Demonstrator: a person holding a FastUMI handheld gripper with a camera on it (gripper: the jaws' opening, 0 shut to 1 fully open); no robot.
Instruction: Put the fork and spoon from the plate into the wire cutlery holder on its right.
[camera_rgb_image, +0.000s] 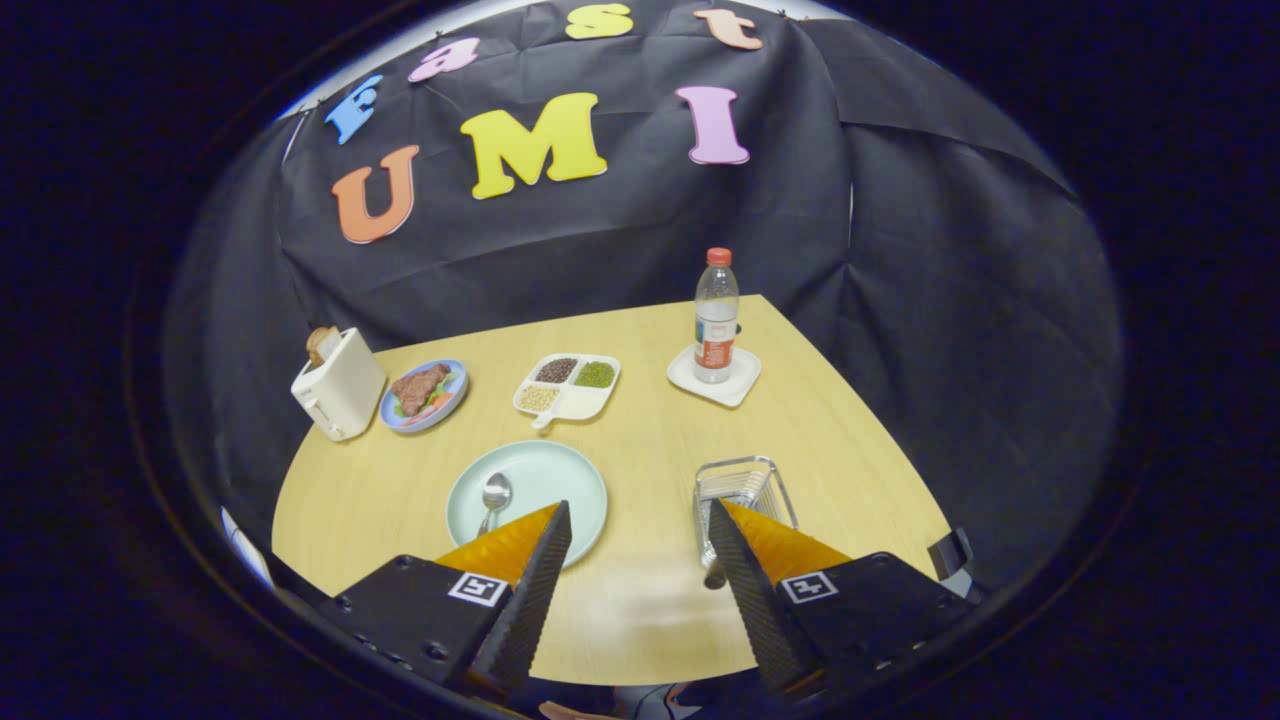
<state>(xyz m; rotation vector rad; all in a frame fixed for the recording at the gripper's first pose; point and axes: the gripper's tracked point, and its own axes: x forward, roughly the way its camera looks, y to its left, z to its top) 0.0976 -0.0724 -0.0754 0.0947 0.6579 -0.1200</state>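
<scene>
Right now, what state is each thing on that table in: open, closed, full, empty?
gripper: open, fingers apart above the table, holding nothing
spoon: lying on the plate
plate: holds the spoon
wire cutlery holder: a handle pokes out its near end
bottle: upright, capped, on a coaster
toaster: bread in slot
divided tray: three compartments filled

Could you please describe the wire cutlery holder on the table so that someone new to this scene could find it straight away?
Start at the wooden table and find the pale green plate holding a spoon, near the open gripper. Just right of that plate, partly behind one finger, sits the cutlery holder. It is the one see-through metal wire basket; everything else nearby is solid.
</scene>
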